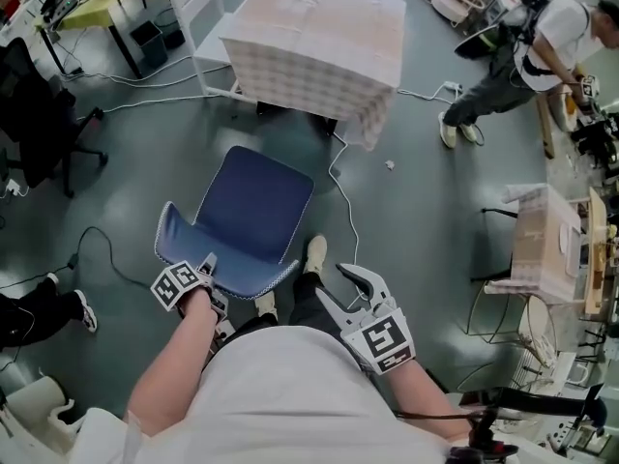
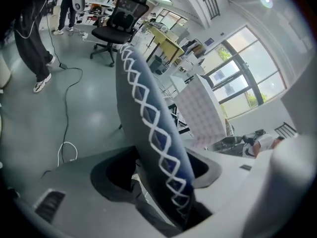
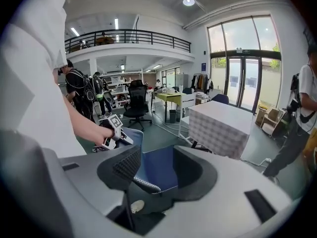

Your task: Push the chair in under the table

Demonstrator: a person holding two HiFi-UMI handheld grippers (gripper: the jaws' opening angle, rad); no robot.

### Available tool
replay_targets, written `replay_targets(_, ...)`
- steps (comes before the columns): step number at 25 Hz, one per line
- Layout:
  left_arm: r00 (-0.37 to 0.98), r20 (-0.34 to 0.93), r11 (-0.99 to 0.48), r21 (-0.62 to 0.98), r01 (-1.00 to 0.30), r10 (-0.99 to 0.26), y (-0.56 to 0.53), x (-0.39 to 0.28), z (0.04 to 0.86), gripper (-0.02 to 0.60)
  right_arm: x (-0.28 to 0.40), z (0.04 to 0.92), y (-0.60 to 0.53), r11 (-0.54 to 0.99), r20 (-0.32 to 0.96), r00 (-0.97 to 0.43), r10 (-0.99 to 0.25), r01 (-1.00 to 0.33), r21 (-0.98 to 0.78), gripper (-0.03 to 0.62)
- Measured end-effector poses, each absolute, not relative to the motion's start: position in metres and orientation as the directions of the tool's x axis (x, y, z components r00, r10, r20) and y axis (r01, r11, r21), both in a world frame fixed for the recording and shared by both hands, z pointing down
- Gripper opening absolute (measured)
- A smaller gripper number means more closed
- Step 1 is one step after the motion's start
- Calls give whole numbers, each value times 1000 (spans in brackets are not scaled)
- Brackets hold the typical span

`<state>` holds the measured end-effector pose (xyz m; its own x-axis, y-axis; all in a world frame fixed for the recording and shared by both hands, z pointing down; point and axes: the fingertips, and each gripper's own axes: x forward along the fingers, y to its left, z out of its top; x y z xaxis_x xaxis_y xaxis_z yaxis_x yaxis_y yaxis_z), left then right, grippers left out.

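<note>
My left gripper sits at the top rim of the backrest of a blue fabric chair with white zigzag stitching along its edge. Its jaws are spread wide. The stitched rim runs up between them, and in the left gripper view there is dark space on one side of the rim, so the jaws are not clamped on it. My right gripper hangs just to the right of the chair, low, above my pale shoe. Its jaws are also spread wide and hold nothing; the right gripper view looks through them onto the blue seat beyond. The chair stands directly in front of me on the smooth grey floor, with its backrest towards me and its seat facing away. Past the seat lies a strip of bare floor, then a square table covered by a pale checked cloth, so the chair is clear of the table and not under it. A thin white cable snakes across the floor between chair and table. A white chair stands at the table's left side. Far right, a person in a white top bends low.
</note>
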<state>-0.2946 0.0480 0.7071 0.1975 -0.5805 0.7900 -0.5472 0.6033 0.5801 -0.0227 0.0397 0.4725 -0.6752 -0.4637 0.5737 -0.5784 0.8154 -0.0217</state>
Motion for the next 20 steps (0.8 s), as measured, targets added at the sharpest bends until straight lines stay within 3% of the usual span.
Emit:
replay_targets(5, 136, 846, 680, 501, -536, -515, 48, -297, 710, 170, -22, 477, -6, 852, 568, -715, -407, -521, -44, 204)
replay_targets(8, 103, 851, 736, 500, -456, -514, 49, -298, 711, 112, -17, 480, -37, 871, 569, -734, -371, -488, -61, 204)
replay_targets(20, -20, 883, 866, 455, -207, -468, 24, -289, 711, 69, 16, 490, -151, 914, 566, -781, -262, -389, -114, 204)
